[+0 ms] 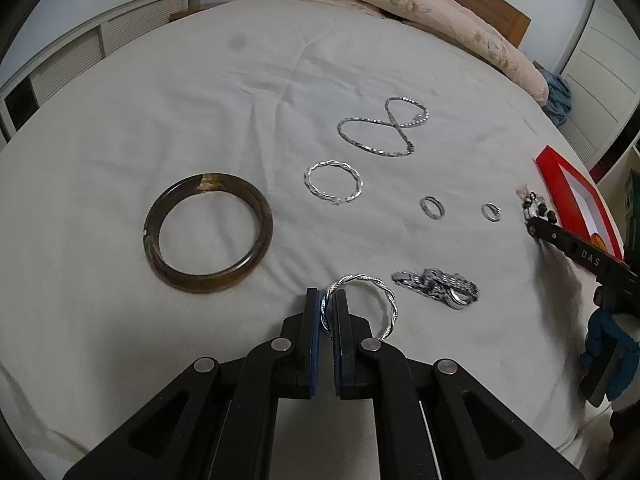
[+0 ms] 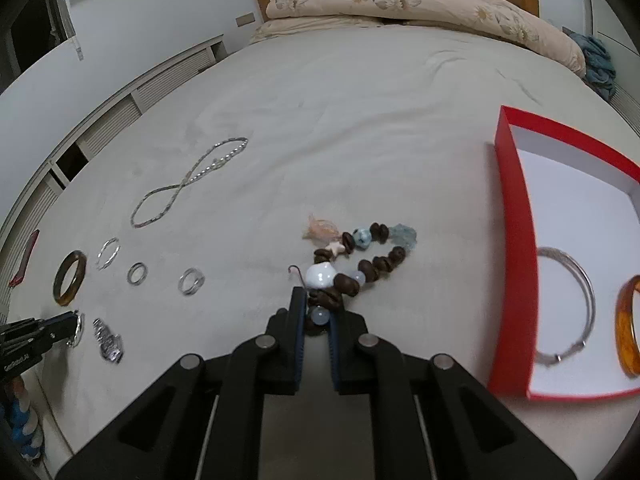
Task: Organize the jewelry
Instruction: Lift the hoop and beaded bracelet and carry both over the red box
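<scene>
The bed sheet (image 1: 200,92) carries everything, and it is soft, so any grip here should lift straight up, not drag across the cloth. At the far right sits the red box (image 2: 516,248), open, with a silver bangle (image 2: 576,304) and an amber bangle (image 2: 626,328) already inside; that looks like where the rest belongs.

Next in size, the dark brown bangle (image 1: 208,232) lies flat at the left, well apart from both tools. Beyond it the silver chain necklace (image 1: 380,128) is laid in a figure eight, the piece most likely to tangle, so it wants picking at the crossing.

The beaded bracelet (image 2: 360,256) is the right gripper (image 2: 318,316)'s job: its jaws are closed on the near beads, the rest trailing on the sheet. A slow lift should let the loose end hang free before it crosses the box wall.

The left gripper (image 1: 326,312) is clamped on the near rim of a twisted silver bangle (image 1: 372,300), which stands tilted off the cloth. The pinch is thin, so hold it level.

A second twisted bangle (image 1: 332,182), the metal watch (image 1: 438,288) and two rings (image 1: 432,207) wait; whether the watch touches the held bangle is hard to tell.
</scene>
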